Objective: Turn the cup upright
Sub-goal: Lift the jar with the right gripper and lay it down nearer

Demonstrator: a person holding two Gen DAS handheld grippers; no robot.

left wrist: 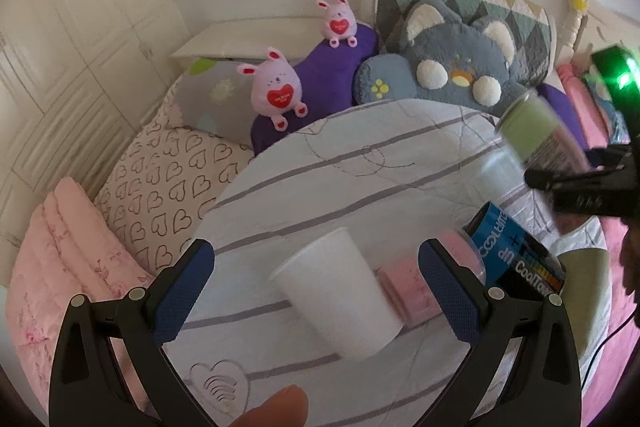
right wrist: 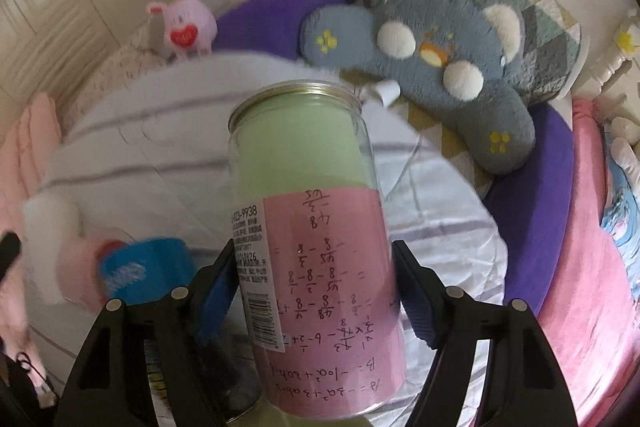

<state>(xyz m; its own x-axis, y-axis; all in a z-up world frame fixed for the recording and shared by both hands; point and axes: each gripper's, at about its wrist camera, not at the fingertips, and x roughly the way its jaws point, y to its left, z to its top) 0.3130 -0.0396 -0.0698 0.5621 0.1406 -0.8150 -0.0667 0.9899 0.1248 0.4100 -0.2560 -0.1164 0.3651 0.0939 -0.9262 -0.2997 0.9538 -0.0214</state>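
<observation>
Paper is what the white cup (left wrist: 340, 293) appears to be made of in the left wrist view; it is seen on the striped quilt (left wrist: 340, 163) of the bed, standing upside down or tilted, wide mouth low and toward the camera, base up and away. The left gripper (left wrist: 316, 275) is held wide open, nothing gripped, with the cup between its blue pads (left wrist: 450, 291) but touched by neither. The approach step seems to be in hand; closing on the cup wall and turning it over would be called for next. A pink roll (left wrist: 404, 287) lies just behind the cup, beside a blue-labelled canister (left wrist: 516, 255) cut off by the gripper. The cup is blurred, so its rim cannot be read clearly.

From the right wrist view, a clear jar (right wrist: 312, 227) with green and pink contents and a handwritten pink label is clamped by the right gripper (right wrist: 316, 291). The cup is thought to be the blurred white shape (right wrist: 52, 215) at far left. The jar's lower end is cut off.
</observation>
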